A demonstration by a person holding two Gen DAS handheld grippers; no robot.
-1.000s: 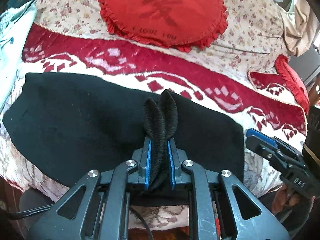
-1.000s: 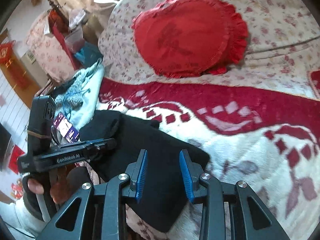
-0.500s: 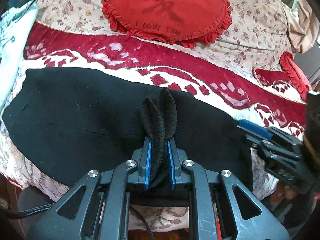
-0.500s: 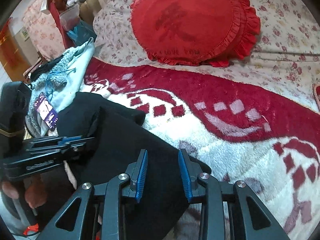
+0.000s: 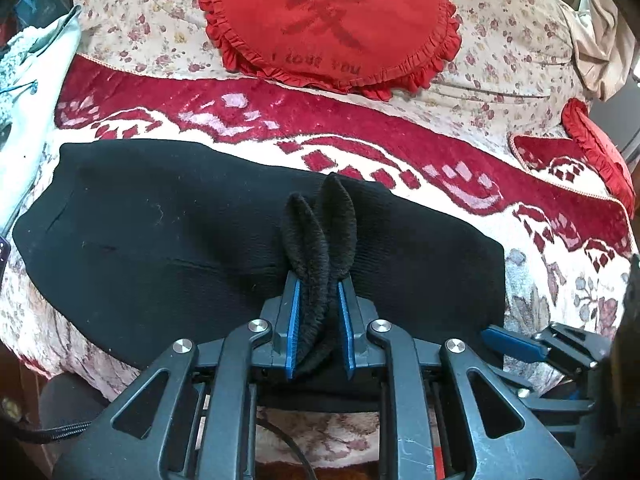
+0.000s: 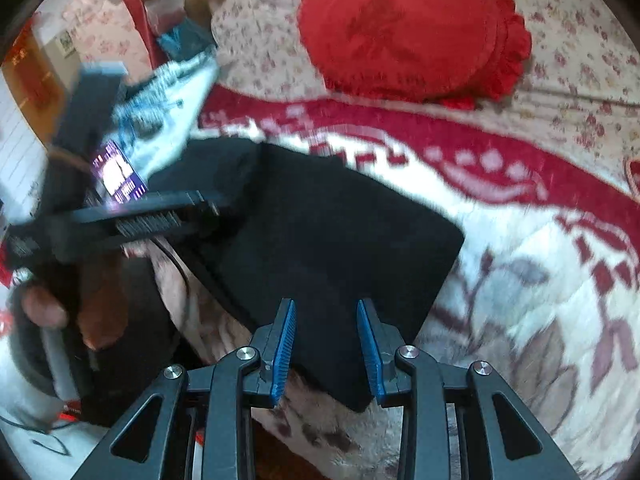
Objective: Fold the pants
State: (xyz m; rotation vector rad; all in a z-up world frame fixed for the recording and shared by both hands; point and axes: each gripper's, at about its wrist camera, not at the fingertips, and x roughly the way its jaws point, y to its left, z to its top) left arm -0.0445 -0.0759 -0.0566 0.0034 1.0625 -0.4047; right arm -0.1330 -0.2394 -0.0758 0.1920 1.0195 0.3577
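Note:
Black pants (image 5: 168, 240) lie folded lengthwise across the red-and-white blanket near the bed's front edge. My left gripper (image 5: 318, 304) is shut on a bunched fold of the pants' near edge, which sticks up between its blue pads. My right gripper (image 6: 326, 344) is open and empty, its jaws straddling the near right corner of the pants (image 6: 340, 240). It also shows low at the right in the left wrist view (image 5: 516, 346). The right wrist view is blurred by motion.
A round red ruffled cushion (image 5: 332, 20) lies on the floral bedspread (image 5: 500, 40) behind the pants. A second red cushion (image 5: 596, 148) is at the far right. Light blue clothing (image 5: 24, 72) lies at the left. The blanket (image 6: 540, 280) extends right.
My right gripper has moved in over the right corner of the pants, still open. My left gripper has kept its hold on the fold, with the view shifted slightly.

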